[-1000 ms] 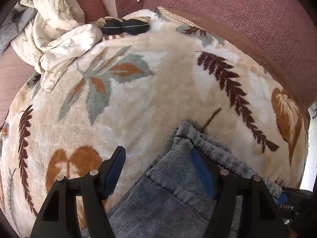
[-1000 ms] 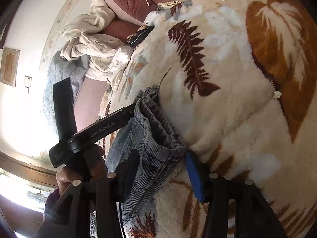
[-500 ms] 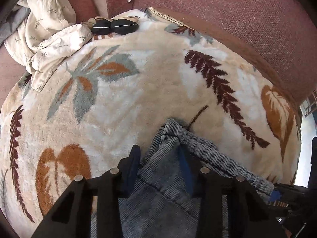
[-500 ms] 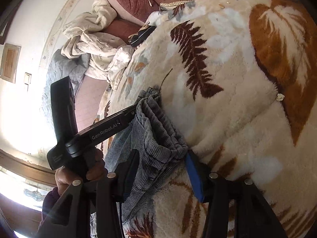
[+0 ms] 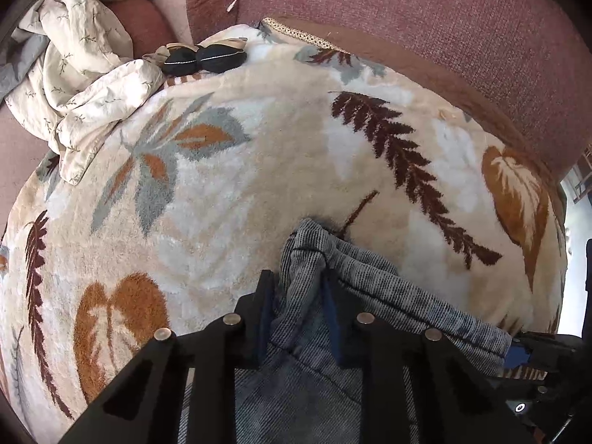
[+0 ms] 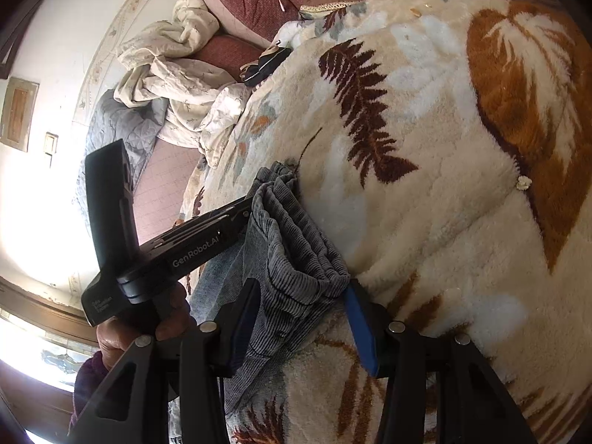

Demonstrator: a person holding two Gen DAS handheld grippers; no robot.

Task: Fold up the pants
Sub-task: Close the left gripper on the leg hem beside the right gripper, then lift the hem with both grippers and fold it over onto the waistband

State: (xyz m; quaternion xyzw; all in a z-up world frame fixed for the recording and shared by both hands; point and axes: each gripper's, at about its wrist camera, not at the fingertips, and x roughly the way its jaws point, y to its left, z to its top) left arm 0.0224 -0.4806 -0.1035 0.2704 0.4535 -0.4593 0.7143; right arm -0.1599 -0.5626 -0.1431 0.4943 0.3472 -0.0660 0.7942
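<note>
Grey corduroy pants (image 5: 407,296) lie bunched on a cream leaf-patterned blanket (image 5: 222,203). My left gripper (image 5: 298,288) points steeply down at one corner of the waistband. Its jaws are closing, and the fabric is pinched between the pads. In the right wrist view the same gripper (image 6: 251,207) enters from the left, held by a hand (image 6: 122,336). My right gripper (image 6: 301,285) has the other end of the gathered waistband (image 6: 296,244) between its fingers, with the blue pad (image 6: 360,329) against the cloth. The pants hang in folds between the two grippers.
A crumpled cream sheet (image 5: 85,85) lies at the far left, and a black padded item (image 5: 203,59) sits at the blanket's far edge. The maroon sofa back (image 5: 407,18) rises behind. In the right wrist view there is a white wall with a switch (image 6: 50,144) and a grey quilt (image 6: 114,125) on the left.
The left gripper's jaws have narrowed from wide apart onto the waistband corner, and the cloth now bunches up between them. The right gripper has not moved.
</note>
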